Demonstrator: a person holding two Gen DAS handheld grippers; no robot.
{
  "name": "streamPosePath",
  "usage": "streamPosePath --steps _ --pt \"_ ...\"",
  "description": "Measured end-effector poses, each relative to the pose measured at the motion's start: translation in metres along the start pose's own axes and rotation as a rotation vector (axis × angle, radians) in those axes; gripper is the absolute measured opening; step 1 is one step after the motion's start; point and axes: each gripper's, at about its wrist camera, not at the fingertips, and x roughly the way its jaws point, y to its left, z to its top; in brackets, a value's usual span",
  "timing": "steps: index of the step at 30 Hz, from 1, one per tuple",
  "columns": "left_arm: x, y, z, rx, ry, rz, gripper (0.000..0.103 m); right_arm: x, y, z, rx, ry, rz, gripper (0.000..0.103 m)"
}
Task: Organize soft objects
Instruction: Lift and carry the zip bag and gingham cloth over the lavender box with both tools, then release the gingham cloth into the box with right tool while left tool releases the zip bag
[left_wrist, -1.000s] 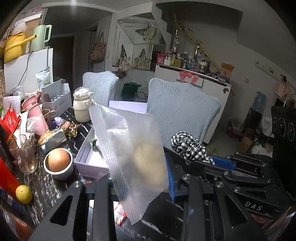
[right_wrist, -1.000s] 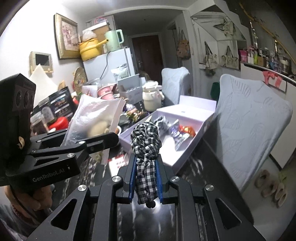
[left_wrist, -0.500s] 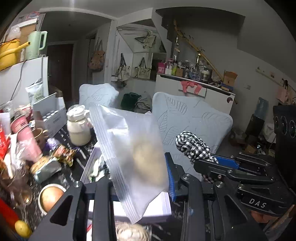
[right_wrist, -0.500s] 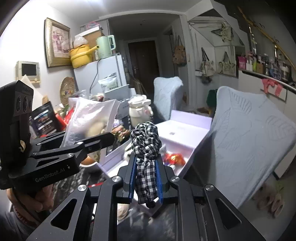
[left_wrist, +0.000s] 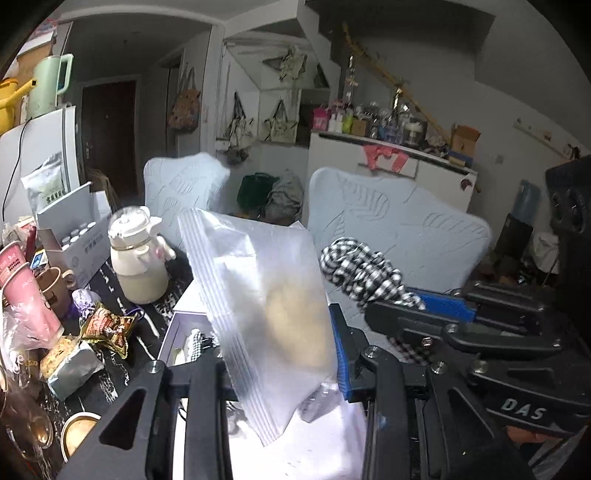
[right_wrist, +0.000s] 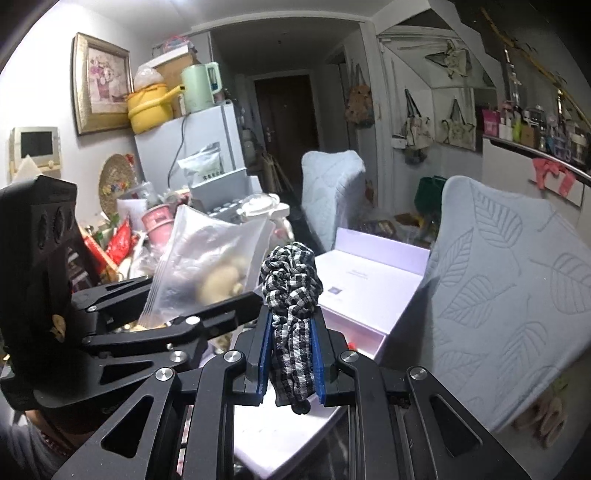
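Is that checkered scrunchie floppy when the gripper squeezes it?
Probably yes. The checkered scrunchie bunches in soft folds between the right gripper, so it likely squashes easily. Its top slumps sideways above the pads, suggesting it is light and limp, unlikely to roll or break.

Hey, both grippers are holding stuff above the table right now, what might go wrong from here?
1. The left gripper pinches only the lower part of the clear zip bag with a pale soft lump inside; the smooth plastic may slip out.
2. The right gripper with the black-and-white checked fabric scrunchie sits close beside the left; they may bump.
3. The cream lidded jug on the crowded table could get knocked.
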Motion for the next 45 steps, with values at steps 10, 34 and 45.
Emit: streamPosePath --steps 10,34,45 --pt "0.045 0.020 0.002 0.010 0.062 0.090 0.032 0.049 -0.015 -0.002 -0.005 0.070 -0.013 0.019" --pt "0.117 0.058 -0.034 -0.038 0.301 0.139 0.032 0.129 -0.033 -0.023 0.027 0.268 -0.071 0.019" --pt "0.128 0.055 -0.040 -0.006 0.343 0.163 0.033 0.155 -0.038 -0.041 0.033 0.354 -0.105 0.026"
